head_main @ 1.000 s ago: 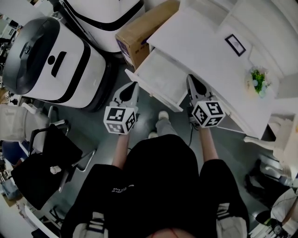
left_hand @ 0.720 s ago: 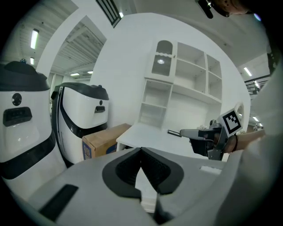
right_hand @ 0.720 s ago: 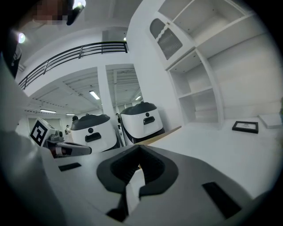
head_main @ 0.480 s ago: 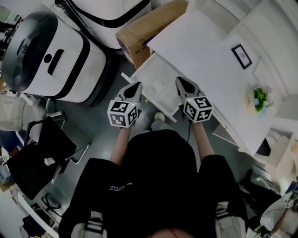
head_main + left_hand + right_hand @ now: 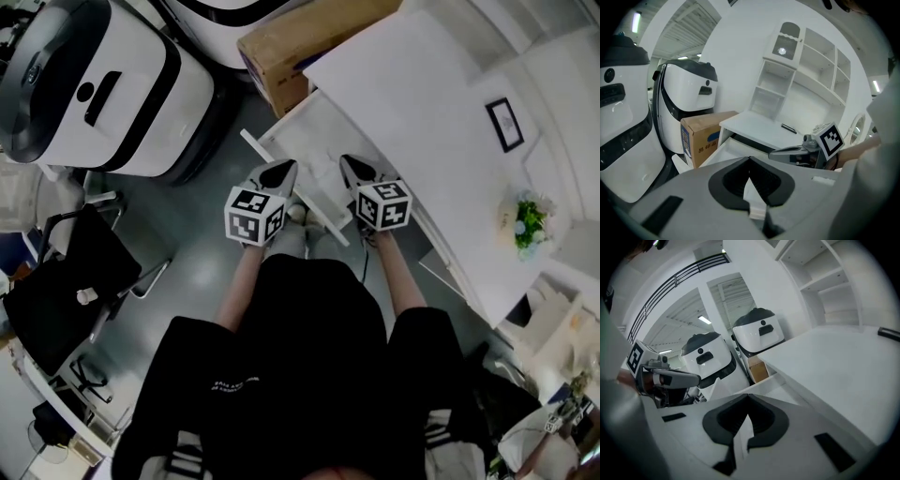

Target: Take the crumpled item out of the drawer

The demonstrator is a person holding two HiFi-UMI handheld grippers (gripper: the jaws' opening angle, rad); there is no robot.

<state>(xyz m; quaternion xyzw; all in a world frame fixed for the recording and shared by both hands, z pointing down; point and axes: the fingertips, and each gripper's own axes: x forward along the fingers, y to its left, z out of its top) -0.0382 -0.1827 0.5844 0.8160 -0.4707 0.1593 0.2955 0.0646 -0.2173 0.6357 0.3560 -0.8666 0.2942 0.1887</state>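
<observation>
Pulled in closer together than a second ago: left gripper (image 5: 284,169) and right gripper (image 5: 349,161), now side by side at the front of the open drawer (image 5: 312,134). Cannot pick out the crumpled item in any view. Looks plain white inside the drawer from the head view, with part of the inside hidden behind the two grippers. Same flat white drawer bottom past the jaws in both gripper views.

Shut tight on the left, tips touching, nothing held. Shut tight on the right as well, and empty too. Both noses pointed toward the desk. From the left gripper view, can see the right gripper lying level just to the right, over the drawer.

Can see the drawer sticking out from under a white desk (image 5: 403,84). Just beside the drawer's far left corner, a brown cardboard box (image 5: 291,42). Just below the drawer's front, between the two grippers, a white shoe (image 5: 298,214) on the grey floor (image 5: 187,253). On the desk top, well apart from the drawer, a small black picture frame (image 5: 506,124) and a little green plant (image 5: 530,223). Behind the desk, tall white shelves (image 5: 806,65). Off to the left, a big white and black machine (image 5: 103,80), and lower down a black chair (image 5: 66,291). At the bottom, a black shirt (image 5: 309,375) and two bare arms (image 5: 242,291) reaching out to the grippers.
</observation>
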